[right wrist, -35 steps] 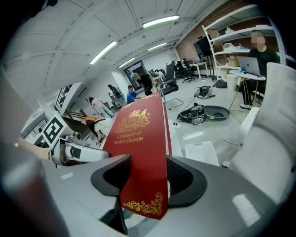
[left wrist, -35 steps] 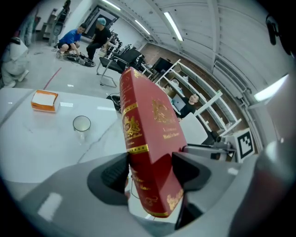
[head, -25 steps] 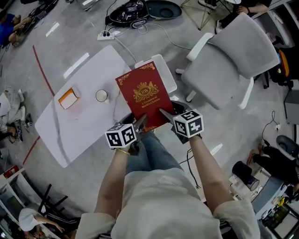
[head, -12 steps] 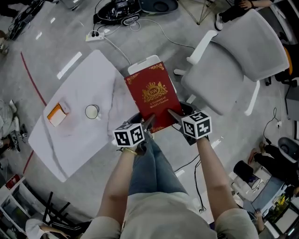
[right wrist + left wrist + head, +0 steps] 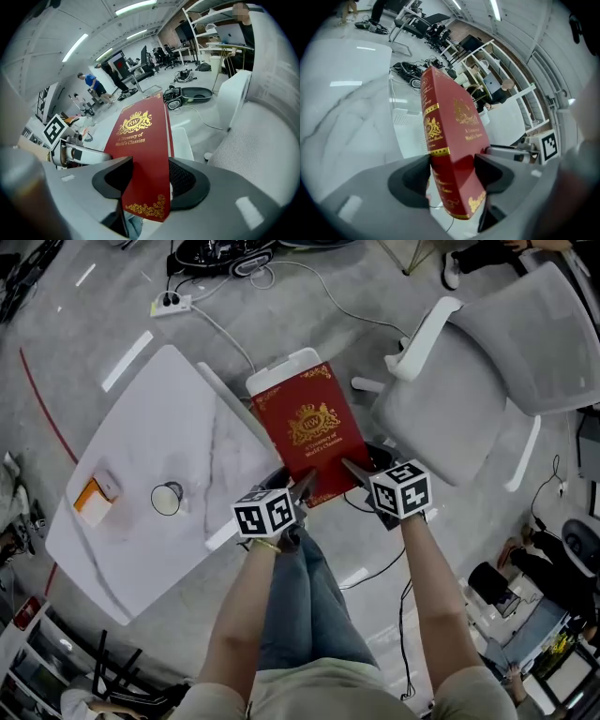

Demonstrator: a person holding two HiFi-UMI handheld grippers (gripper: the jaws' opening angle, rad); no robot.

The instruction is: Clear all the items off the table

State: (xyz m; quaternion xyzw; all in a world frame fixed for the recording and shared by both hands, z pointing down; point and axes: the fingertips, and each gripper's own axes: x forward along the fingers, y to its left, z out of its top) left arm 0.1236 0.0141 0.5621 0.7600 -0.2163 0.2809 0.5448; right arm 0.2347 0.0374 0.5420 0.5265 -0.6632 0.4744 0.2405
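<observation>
1. Head view
   1.1 The red book lies near frame centre with its gold-printed cover facing up. Its near edge is held by both tools.
   1.2 The left gripper grips the book's near corner at 7 o'clock. The right gripper grips the near corner at 5 o'clock.
   1.3 The book lies past the right edge of the white table, at the table's 3 o'clock. In the picture it overlaps a white crate.
   1.4 A cup and an orange box stand on the table, at 8 o'clock from the book.
   1.5 A white chair stands at the book's 2 o'clock.

2. Left gripper view
   2.1 The left gripper has its jaws partly apart, and both pads press on the red book near the spine.
   2.2 The right gripper's marker cube shows at 3 o'clock.

3. Right gripper view
   3.1 The right gripper has its jaws roughly half open and clamped on the red book, one pad on each cover.
   3.2 The left gripper shows at 9 o'clock and the white chair at 3 o'clock.
</observation>
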